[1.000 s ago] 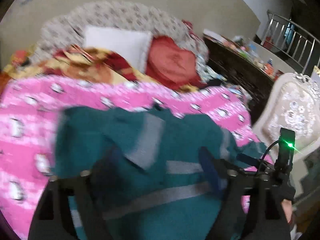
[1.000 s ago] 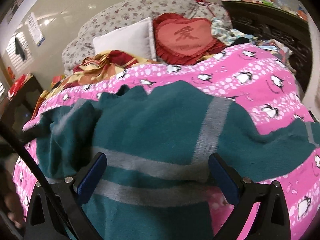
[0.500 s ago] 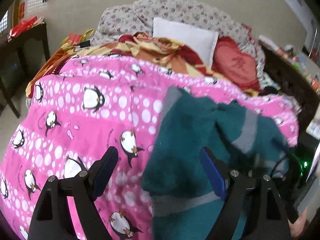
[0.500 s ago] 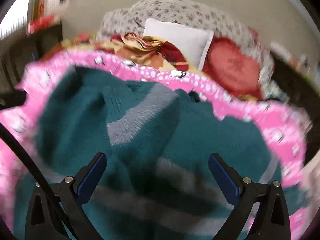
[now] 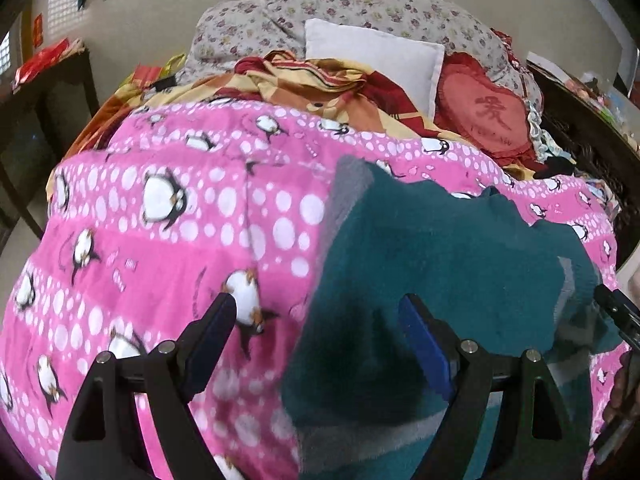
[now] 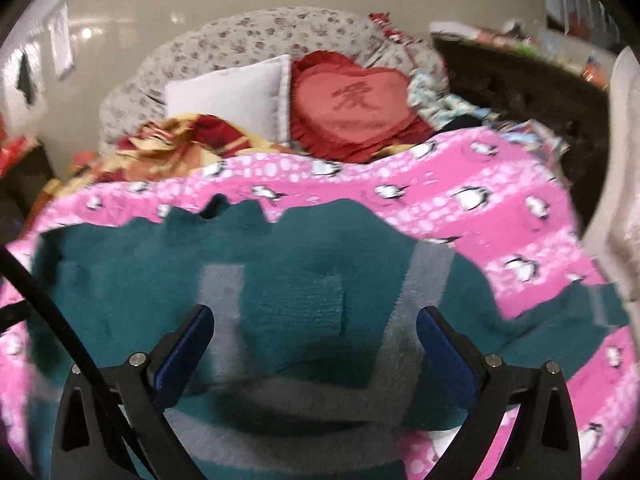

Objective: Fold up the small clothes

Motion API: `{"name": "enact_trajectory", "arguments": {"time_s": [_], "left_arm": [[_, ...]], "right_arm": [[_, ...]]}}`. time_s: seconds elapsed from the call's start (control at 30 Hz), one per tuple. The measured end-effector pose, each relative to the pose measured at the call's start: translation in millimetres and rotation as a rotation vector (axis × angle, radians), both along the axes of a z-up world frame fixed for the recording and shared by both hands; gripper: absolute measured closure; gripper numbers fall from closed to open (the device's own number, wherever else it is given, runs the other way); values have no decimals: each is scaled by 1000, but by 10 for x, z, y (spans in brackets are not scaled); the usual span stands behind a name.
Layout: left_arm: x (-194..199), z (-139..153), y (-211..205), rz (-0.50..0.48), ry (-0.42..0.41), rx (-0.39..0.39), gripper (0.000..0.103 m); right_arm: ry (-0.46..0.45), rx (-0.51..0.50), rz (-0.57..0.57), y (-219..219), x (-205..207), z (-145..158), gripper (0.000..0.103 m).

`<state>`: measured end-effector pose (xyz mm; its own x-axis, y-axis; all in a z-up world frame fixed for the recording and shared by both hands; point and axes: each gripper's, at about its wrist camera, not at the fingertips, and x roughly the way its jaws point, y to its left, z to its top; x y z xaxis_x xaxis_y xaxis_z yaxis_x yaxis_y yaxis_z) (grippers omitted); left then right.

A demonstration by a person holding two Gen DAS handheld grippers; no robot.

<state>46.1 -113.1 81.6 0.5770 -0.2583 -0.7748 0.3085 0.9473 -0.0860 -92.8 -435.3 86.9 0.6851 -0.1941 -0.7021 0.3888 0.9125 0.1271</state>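
The fingers of the left gripper stand wide apart with nothing clamped between them; its left finger hangs over the pink penguin blanket, while the right finger sits above the left edge of the teal garment. The fingers of the right gripper are spread just as wide and hold nothing, both poised over the middle of the same garment, which from this side shows grey stripes and a small square patch, perhaps a pocket. The garment lies spread on the bed, on top of the blanket, filling the right wrist view from about 9 o'clock to 4 o'clock, one sleeve trailing off toward 3 o'clock. In the left wrist view it sits from centre toward 4 o'clock, its edge folded up in a ridge. Beyond the blanket at 12 o'clock lie a rumpled red-and-yellow quilt, a white pillow and a red heart-shaped cushion against a floral headboard. A dark cabinet stands at 2 o'clock.
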Motion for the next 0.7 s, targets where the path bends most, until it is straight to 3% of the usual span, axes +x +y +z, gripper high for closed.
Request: {"name": "enact_trajectory", "arguments": {"time_s": [0.1, 0.2, 0.27, 0.4, 0.47, 0.5, 0.53, 0.57, 0.7], "left_arm": [[36, 12, -88, -28, -3, 18, 20], [67, 21, -63, -30, -2, 33, 20], [101, 35, 6, -26, 1, 21, 20], [204, 34, 212, 19, 33, -30, 19], [242, 25, 289, 35, 52, -64, 19], [254, 17, 300, 36, 57, -69, 19], [266, 9, 303, 38, 61, -69, 19], [268, 1, 299, 40, 61, -66, 19], [286, 11, 285, 31, 54, -62, 19]], "right_arm": [[7, 52, 52, -31, 127, -67, 0], [6, -4, 38, -65, 195, -65, 0], [-24, -64, 60, -81, 222, 9, 0], [71, -78, 218, -59, 368, -108, 0], [62, -115, 248, -36, 357, -177, 1], [50, -123, 270, -18, 349, -206, 12], [46, -112, 293, -8, 345, -233, 52], [49, -91, 312, 3, 349, -243, 79], [-41, -149, 326, 82, 219, -8, 83]]}}
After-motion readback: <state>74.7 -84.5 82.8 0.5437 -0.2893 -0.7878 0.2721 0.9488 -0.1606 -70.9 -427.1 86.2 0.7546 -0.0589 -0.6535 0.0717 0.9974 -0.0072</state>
